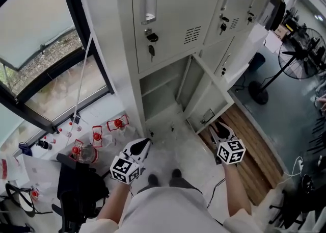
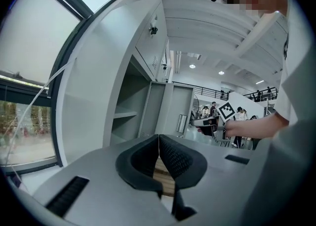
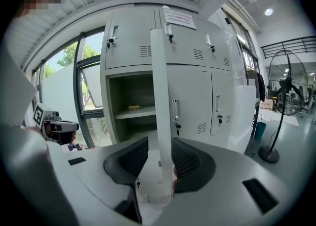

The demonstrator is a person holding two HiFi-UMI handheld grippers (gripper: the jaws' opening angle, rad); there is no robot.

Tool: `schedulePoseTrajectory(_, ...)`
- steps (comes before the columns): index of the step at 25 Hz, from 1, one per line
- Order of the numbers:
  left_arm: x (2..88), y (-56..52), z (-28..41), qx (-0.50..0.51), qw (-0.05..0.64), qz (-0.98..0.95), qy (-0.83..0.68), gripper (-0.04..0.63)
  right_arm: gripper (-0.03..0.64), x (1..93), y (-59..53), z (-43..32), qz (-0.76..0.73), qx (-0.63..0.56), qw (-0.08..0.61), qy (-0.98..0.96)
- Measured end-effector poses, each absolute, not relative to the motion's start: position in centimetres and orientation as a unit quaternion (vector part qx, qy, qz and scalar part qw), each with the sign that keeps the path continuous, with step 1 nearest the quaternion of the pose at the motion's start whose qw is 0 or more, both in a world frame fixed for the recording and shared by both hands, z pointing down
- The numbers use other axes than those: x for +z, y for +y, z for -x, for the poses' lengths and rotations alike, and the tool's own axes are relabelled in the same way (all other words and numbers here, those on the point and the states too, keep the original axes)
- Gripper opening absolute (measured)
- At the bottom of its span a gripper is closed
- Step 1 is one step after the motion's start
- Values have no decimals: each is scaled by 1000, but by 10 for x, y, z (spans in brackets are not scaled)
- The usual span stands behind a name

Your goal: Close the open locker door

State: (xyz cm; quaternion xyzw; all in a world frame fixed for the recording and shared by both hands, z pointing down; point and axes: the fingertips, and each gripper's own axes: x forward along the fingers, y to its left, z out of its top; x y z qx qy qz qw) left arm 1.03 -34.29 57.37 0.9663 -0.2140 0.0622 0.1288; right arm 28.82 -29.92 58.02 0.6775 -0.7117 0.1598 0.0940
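A person stands facing a bank of pale grey lockers, seen from above, with a handheld tool in each hand.

The locker door (image 1: 210, 98) of a lower compartment (image 1: 159, 99) stands open, swung out to the right towards the person. The closed doors above it and to its right have handles and keys in their locks.

The right tool (image 1: 220, 128) is held low, close to the free edge of the open door. In the right gripper view its jaws are well apart, and the door (image 3: 160, 96) appears edge-on in the gap between them, nearer the right-hand pad. It is hard to tell whether either pad touches the door. Behind it, the open compartment (image 3: 132, 121) has one shelf (image 3: 132, 113) with a small yellowish object (image 3: 133, 106) lying on it.

The left tool (image 1: 141, 146) is held low in front of the lockers, to the left of the open compartment and well apart from the door. In the left gripper view the left tool (image 2: 158, 143) has its jaws pressed together with nothing between them.

On the floor to the left, by a large window (image 1: 46, 48), stand several red-capped bottles (image 1: 97, 136) and a black bag (image 1: 76, 191). To the right are a strip of wooden flooring (image 1: 252, 163) and a standing fan (image 1: 300, 56). The toes of the person's shoes (image 1: 164, 178) show between the two tools.
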Motion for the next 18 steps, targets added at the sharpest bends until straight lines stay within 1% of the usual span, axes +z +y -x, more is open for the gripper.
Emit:
schedulePoseTrajectory(8, 572, -350, -15, 47, 139, -953, -265, 21, 161, 580, -320, -302, -653, 158, 89, -735)
schedulePoseTrajectory(18, 574, -356, -19, 43, 140, -941, -305, 21, 170, 578, -322, -287, -609, 137, 109, -773)
